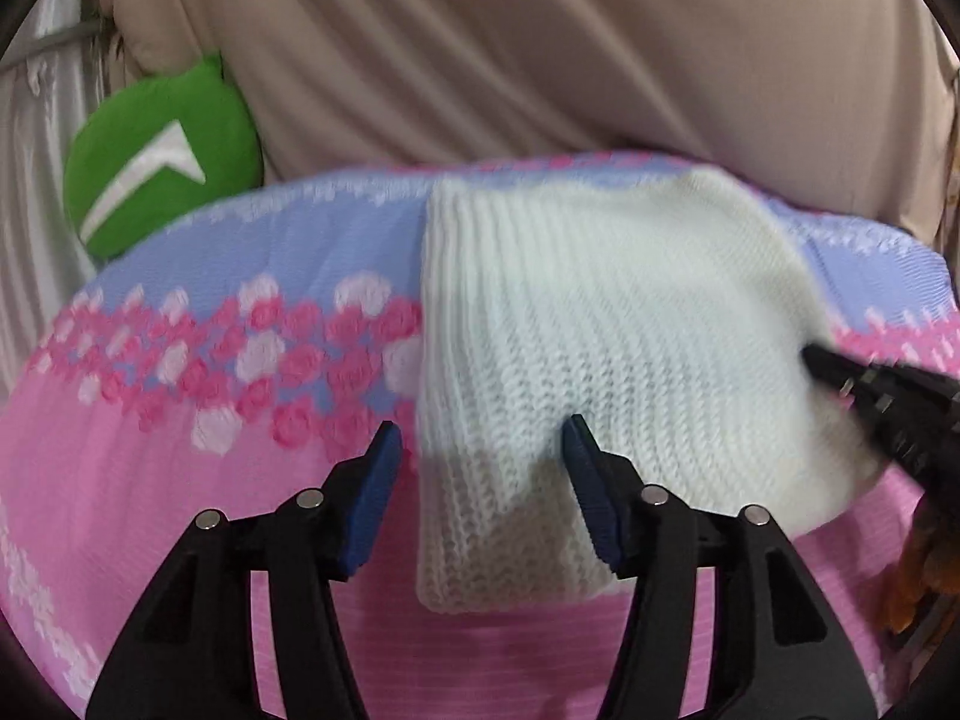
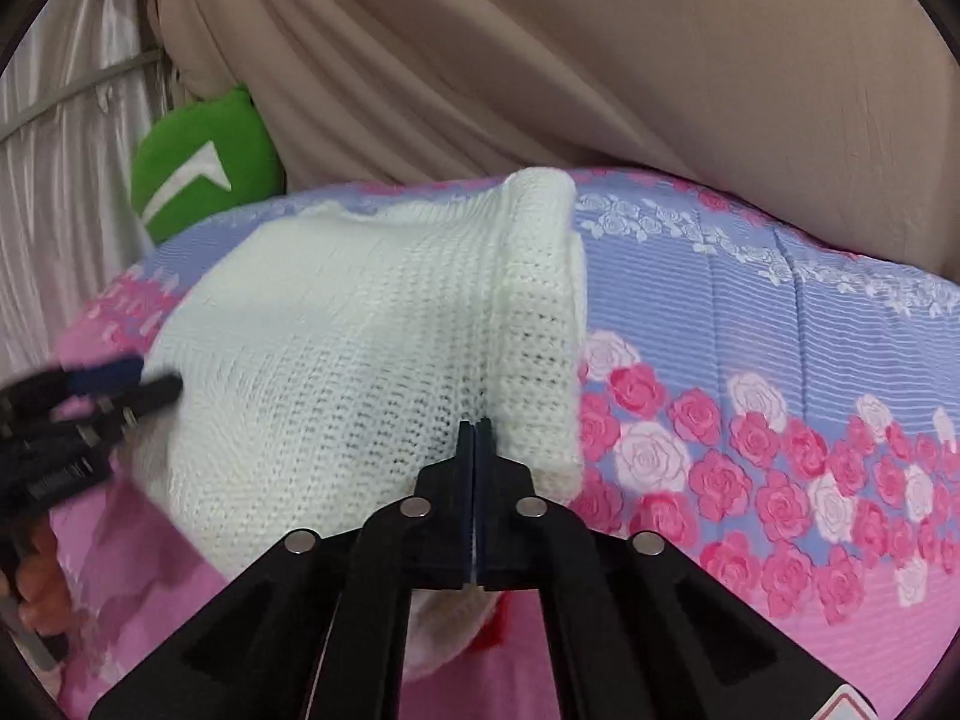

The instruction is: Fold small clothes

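Bedspread (image 2: 780, 312): pink and blue rose print; covers the whole work area, so a bed by the look of it. Open room from 1 to 4 o'clock of the garment in the right wrist view.
Backdrop (image 1: 480, 48): beige drape hangs just past the far edge at 12 o'clock; green cushion (image 1: 162, 150) at 10 o'clock.
Garment (image 1: 600, 330): small white knit, ribbed cuff, lying mid-bed, partly lifted at one side.
Right tool (image 2: 474, 426): fingers pressed together, clamped on the knit next to the cuff seam.
Left tool (image 1: 480, 438): fingers spread wide, straddling the cuff edge at 6 o'clock, gripping nothing.
Step, judged: fold in progress. Left should pinch its corner before the right carries cloth over, keeping edges level.
Risk, judged: loose knit stretches; a one-sided pull would skew the fold.
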`<state>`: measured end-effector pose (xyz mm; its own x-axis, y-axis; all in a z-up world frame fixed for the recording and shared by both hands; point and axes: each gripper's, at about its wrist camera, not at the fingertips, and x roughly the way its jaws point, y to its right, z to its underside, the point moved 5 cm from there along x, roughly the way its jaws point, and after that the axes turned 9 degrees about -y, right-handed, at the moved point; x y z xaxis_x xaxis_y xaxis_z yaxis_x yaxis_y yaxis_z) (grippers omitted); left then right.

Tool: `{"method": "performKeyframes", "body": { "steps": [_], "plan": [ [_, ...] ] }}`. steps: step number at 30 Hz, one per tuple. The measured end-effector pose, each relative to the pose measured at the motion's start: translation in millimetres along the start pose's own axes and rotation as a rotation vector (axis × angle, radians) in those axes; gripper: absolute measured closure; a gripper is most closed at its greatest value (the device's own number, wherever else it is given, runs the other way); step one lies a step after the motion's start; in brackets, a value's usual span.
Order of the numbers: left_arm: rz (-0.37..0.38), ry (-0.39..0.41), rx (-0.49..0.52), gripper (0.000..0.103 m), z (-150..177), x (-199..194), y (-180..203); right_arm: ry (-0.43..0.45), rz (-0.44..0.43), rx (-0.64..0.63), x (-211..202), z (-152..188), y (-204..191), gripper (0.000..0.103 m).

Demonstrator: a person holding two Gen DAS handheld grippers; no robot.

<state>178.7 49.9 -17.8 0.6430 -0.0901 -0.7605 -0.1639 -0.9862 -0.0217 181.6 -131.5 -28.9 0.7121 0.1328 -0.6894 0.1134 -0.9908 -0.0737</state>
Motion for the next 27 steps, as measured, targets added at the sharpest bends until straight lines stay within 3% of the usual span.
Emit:
{"method": "performKeyframes", "body": {
  "steps": [5, 7, 9, 10, 11, 12, 13, 14, 17, 27],
  "plan": [
    [-0.008, 0.013, -0.027, 0.047, 10.7, -9.7, -2.2, 0.037, -0.004, 0.031, -24.2, 2.7, -9.9, 0.103],
    [-0.018, 0.019, -0.033, 0.046, 19.6, -15.5, 0.0, 0.066, 0.000, 0.048, -43.6, 15.2, -14.4, 0.098],
    [-0.037, 0.026, -0.025, 0.035, 29.2, -16.5, 7.3, 0.068, 0.012, 0.047, -56.5, 30.1, -17.6, 0.091],
    [-0.054, 0.032, -0.020, 0.030, 34.3, -18.4, 10.5, 0.081, 0.039, 0.051, -61.7, 38.8, -17.2, 0.081],
    [-0.071, 0.042, -0.015, 0.023, 38.7, -19.6, 13.4, 0.101, 0.075, 0.058, -66.8, 47.1, -15.2, 0.062],
    [-0.084, 0.056, -0.005, 0.018, 44.6, -23.0, 18.8, 0.116, 0.098, 0.062, -70.2, 54.2, -13.4, 0.051],
    [-0.089, 0.065, 0.001, 0.017, 47.8, -24.0, 21.1, 0.131, 0.118, 0.073, -73.4, 61.8, -11.6, 0.034],
    [-0.087, 0.071, 0.004, 0.012, 50.4, -26.4, 23.6, 0.141, 0.136, 0.088, -75.9, 70.2, -8.6, 0.026],
    [-0.075, 0.081, 0.002, 0.008, 62.5, -30.6, 32.8, 0.102, 0.178, 0.120, -73.5, 88.6, -3.9, 0.018],
    [-0.128, 0.094, -0.029, 0.006, 72.1, -34.0, 39.8, 0.060, 0.195, 0.122, -74.5, 107.9, -13.1, 0.017]
  ]
}}
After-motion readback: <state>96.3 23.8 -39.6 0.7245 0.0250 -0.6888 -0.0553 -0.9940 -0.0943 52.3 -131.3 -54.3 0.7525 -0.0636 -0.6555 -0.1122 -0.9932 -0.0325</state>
